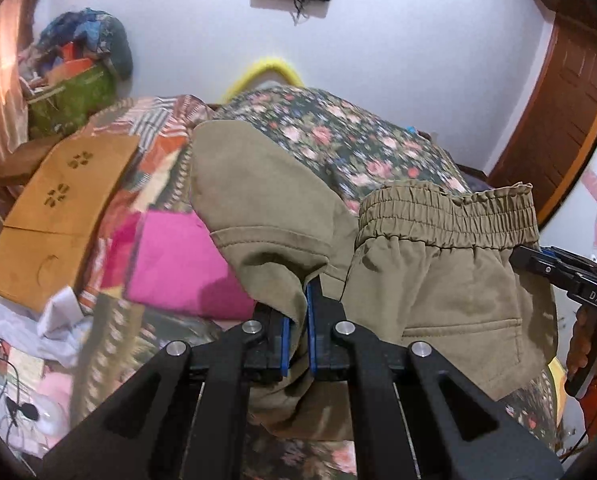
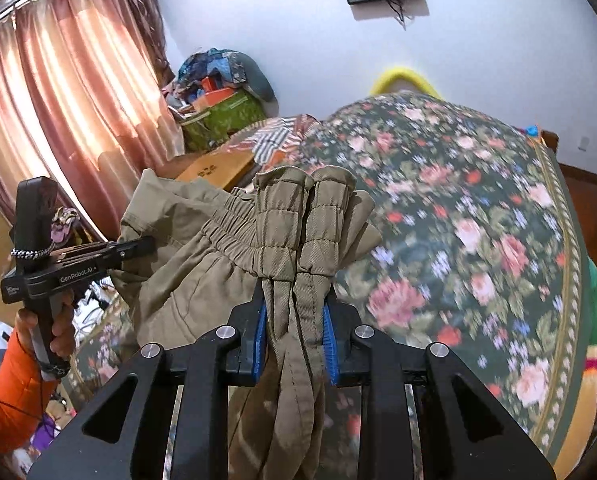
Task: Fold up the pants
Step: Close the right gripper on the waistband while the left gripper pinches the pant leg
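Step in hand: I am judging this as the lift-and-spread stage; I am holding the olive pants [image 1: 438, 280] up above the floral bedspread [image 1: 338, 140], with nothing folded yet.

Next move: I am thinking the cloth needs lowering onto the floral bedspread and drawing flat before any fold, keeping both grips firm.

Cardboard sheet [image 1: 58, 208]: it is lying at the left of the floral bedspread, beside a pink cloth [image 1: 178, 264]; I am steering clear of both.

Left gripper [image 1: 298, 320]: I am pinching a bunched fold of the pants between the blue pads [image 1: 285, 344]; the jaws are standing nearly closed, clamped on fabric near a hem.

Pants position: they are hanging between my two tools, over the near edge of the floral bedspread, waistband [image 1: 446, 216] stretched toward the right.

Right gripper [image 2: 294, 320]: I am gripping the gathered end of the waistband; the jaws are standing a little apart, filled by thick bunched cloth.
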The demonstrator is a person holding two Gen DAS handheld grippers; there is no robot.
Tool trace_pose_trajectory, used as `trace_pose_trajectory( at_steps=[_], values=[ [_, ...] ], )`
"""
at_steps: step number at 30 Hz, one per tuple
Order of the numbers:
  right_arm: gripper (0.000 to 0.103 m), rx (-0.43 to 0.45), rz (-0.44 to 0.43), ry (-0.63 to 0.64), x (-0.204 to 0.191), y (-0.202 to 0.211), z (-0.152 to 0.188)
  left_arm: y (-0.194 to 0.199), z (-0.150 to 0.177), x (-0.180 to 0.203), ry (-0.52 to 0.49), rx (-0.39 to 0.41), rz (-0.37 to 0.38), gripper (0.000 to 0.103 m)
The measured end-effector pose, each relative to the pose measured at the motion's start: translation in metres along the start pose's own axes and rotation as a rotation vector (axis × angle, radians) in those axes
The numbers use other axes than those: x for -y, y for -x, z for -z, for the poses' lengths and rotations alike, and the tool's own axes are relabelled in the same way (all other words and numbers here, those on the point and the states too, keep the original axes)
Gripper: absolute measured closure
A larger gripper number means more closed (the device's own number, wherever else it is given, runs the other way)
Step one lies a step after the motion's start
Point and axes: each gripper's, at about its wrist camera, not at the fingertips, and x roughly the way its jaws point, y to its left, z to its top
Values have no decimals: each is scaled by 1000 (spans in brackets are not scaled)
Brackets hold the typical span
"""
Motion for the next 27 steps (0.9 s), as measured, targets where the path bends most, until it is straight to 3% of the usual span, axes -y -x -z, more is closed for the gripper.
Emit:
trace_pose_trajectory(
  at_steps=[15,21,27],
  values=[
    [82,6,-27,67,-34,-88,-59,-41,-44,-94,81,11,-51,97],
    [82,-23,-30,62,-29,-130,-67,-82,-48,-123,110,-29,-59,97],
    [82,-98,-20,38,-14,-175,-59,-132,-39,-146,135,-121,-64,97]
  ],
)
